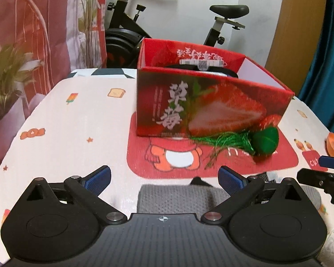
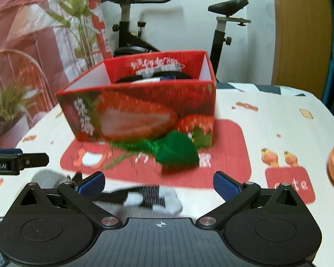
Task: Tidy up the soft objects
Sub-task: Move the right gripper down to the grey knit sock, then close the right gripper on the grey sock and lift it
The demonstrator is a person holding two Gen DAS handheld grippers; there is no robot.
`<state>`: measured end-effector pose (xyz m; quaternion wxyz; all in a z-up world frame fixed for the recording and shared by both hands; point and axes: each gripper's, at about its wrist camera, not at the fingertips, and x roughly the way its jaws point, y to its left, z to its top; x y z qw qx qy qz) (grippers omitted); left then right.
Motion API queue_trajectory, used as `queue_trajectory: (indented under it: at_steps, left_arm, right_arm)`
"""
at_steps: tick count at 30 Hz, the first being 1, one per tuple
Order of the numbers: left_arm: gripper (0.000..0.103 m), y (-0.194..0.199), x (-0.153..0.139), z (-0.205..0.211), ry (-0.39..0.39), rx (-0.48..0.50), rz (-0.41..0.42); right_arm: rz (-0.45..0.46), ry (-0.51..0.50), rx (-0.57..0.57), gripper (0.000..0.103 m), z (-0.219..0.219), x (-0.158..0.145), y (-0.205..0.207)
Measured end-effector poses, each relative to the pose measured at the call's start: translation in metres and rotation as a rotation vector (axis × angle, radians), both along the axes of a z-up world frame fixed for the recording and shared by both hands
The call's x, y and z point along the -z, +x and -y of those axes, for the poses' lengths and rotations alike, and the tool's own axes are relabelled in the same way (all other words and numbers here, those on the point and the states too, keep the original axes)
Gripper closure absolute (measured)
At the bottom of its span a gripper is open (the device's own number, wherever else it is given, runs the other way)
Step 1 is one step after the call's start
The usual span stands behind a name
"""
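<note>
Both claws, left claw (image 1: 164, 175) and right claw (image 2: 159, 183), spread above socks (image 2: 153, 198).

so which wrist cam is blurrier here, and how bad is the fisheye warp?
Right wrist: more motion blur, the box print and green pouch are smeared, though the right gripper stays crisp. Left wrist: sharper, box text readable, slight softness on the pouch tassel. Both views: strong fisheye, the table edge curves and corners go dark.
</note>
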<state>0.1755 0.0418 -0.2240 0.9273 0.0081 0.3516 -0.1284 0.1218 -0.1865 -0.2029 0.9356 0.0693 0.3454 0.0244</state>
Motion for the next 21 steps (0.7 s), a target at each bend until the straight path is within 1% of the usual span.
queue_trajectory:
  at_steps: [3,7,10,12,13,17,21]
  left_arm:
    - [0.000,-0.003,0.005,0.002,0.004,-0.003,0.006]
    - [0.000,-0.009,0.011,0.002,-0.010,-0.002,0.016]
    - [0.000,-0.013,0.016,0.003,-0.015,0.002,0.015]
    - [0.000,-0.018,0.020,0.006,-0.005,0.017,0.020]
    - [0.000,-0.020,0.021,0.007,0.000,0.026,0.023]
    - [0.001,-0.025,0.027,0.011,0.007,0.055,0.023]
    - [0.002,-0.024,0.033,0.007,-0.021,0.056,0.002]
  right_arm:
    - [-0.012,-0.017,0.000,0.001,-0.003,0.007,-0.010]
    - [-0.029,-0.005,0.004,0.001,-0.003,0.012,-0.022]
    - [-0.039,0.003,0.010,0.006,-0.003,0.016,-0.031]
    - [-0.047,0.002,0.002,0.007,-0.005,0.018,-0.033]
    - [-0.049,0.002,-0.002,0.010,-0.007,0.019,-0.034]
    - [-0.057,-0.010,-0.006,0.012,-0.013,0.024,-0.034]
    - [-0.079,-0.002,-0.018,0.018,-0.017,0.032,-0.028]
